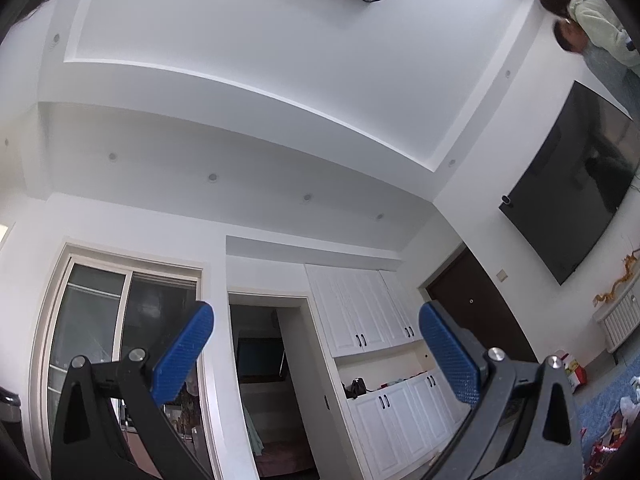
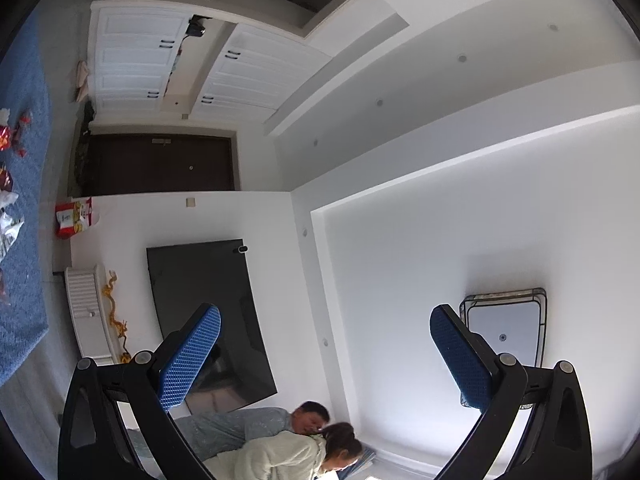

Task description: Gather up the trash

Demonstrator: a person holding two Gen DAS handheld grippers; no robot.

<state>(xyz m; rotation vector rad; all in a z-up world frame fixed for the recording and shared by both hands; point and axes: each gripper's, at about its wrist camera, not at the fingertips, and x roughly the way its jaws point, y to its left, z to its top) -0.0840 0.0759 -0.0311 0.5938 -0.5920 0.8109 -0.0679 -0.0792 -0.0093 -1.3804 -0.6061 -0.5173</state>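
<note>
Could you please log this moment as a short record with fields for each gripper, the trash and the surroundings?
left gripper: open, empty, aimed up toward the ceiling and the white cabinets
right gripper: open, empty, camera view rolled sideways, pointed at the wall TV
trash: wrappers scattered on the blue carpet, not within either gripper
people: two people near the TV
task status: nothing picked up yet

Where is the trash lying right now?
The wrappers lie scattered on the blue rug at the right wrist view's far left edge, near the red bag; the left wrist view shows them bottom right.
</note>
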